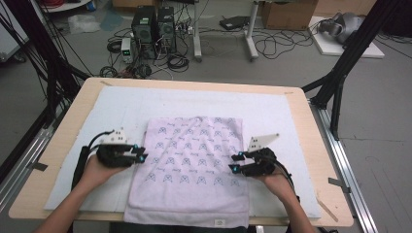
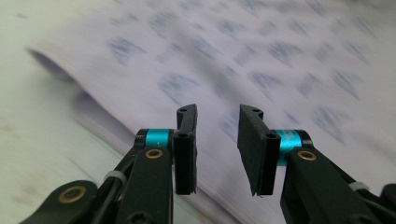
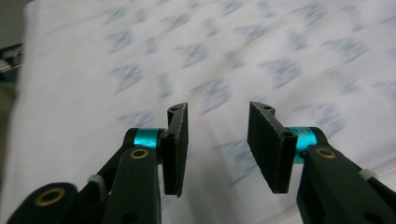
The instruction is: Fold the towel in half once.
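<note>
Two grippers over folded towel [image 1: 194, 165]: left gripper [image 1: 141, 156] and right gripper [image 1: 235, 162] both part open, nothing held. Towel's blue print and small hem tag [image 1: 219, 223] too blurry to read.

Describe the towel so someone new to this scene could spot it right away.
Start at the wooden table with the pale blue mat on it. In the middle of the mat lies the folded towel, its near edge hanging slightly over the table's front, between the left tongs and the right tongs. It is the only cloth there, whitish-lilac with rows of small blue printed motifs.
</note>
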`<action>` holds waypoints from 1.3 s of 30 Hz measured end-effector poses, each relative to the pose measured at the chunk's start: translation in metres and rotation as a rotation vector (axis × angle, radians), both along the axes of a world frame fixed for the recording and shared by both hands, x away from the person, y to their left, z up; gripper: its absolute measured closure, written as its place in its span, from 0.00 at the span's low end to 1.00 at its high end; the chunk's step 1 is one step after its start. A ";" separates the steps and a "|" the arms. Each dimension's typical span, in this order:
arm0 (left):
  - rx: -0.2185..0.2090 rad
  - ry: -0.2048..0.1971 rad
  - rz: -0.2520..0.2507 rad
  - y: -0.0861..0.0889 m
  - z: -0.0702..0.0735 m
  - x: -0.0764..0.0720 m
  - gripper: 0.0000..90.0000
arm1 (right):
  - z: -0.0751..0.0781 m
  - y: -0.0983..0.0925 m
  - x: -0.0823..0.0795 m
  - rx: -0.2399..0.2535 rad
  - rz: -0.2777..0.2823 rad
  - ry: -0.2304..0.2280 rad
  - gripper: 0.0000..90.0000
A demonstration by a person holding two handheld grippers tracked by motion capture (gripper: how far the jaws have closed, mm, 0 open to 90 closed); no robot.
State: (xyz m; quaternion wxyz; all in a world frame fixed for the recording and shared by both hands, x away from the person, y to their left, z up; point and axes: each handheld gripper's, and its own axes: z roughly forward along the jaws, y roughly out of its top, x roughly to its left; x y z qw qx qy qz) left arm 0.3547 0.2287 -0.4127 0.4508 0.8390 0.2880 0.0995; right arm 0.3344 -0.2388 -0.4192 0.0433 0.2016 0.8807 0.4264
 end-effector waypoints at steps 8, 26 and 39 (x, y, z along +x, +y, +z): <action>0.001 0.057 0.139 0.002 -0.002 0.080 0.65 | 0.012 -0.005 0.079 -0.039 -0.145 -0.014 0.56; 0.025 0.118 -0.204 -0.038 0.004 0.046 0.83 | 0.023 -0.016 0.091 -0.011 -0.190 -0.028 0.54; 0.101 0.057 -0.072 -0.055 -0.007 0.054 0.68 | 0.017 -0.003 0.093 -0.043 -0.175 -0.018 0.53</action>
